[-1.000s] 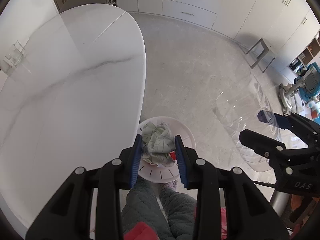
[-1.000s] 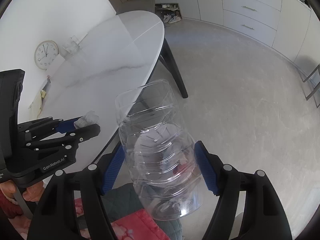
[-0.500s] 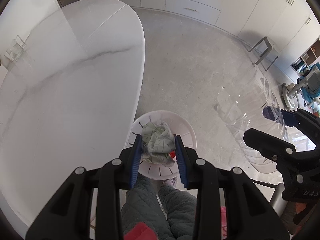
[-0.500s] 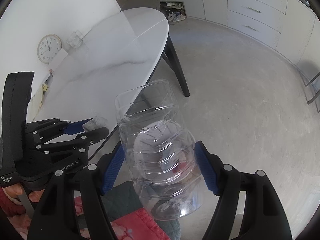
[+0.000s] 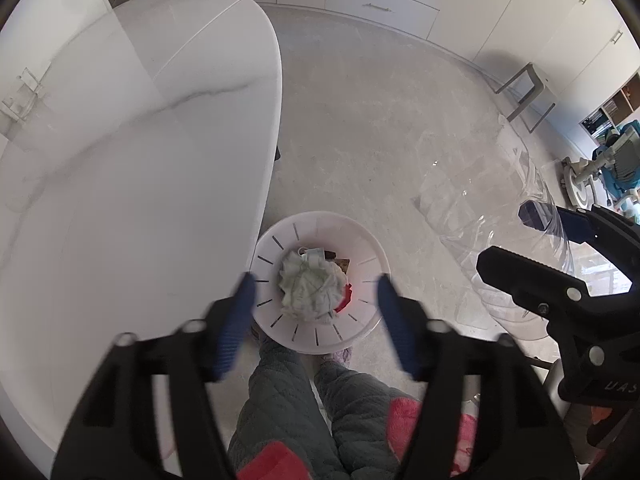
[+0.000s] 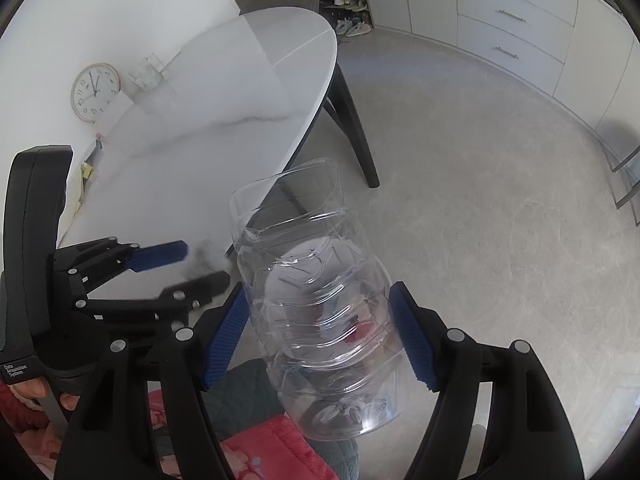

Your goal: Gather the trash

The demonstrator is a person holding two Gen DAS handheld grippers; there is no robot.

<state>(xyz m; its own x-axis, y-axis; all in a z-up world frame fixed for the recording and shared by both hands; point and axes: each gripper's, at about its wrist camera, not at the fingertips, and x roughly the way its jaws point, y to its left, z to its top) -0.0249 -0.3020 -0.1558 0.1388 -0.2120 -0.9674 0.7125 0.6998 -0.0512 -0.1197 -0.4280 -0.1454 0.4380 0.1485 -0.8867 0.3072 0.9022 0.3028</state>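
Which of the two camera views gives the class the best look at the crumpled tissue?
The left wrist view: the crumpled tissue shows whole, lying in the white bin below the open left tongs. The right wrist view gives only a pale blur beside those tongs, and the clear bottle distorts the bin.

Bright, even daylight fills both my views, and the white marble oval tabletop (image 5: 132,168) is nearly washed out. My left gripper (image 5: 314,312) smears with motion blur as its jaws have just been opening, nothing between them; the crumpled pale green tissue (image 5: 310,290) below stays sharp. Glints run along the clear ribbed plastic bottle (image 6: 320,300), which warps the view behind it. Soft shadows sit under the metal stool (image 5: 528,92). Straight lines bow towards the dark round edges.
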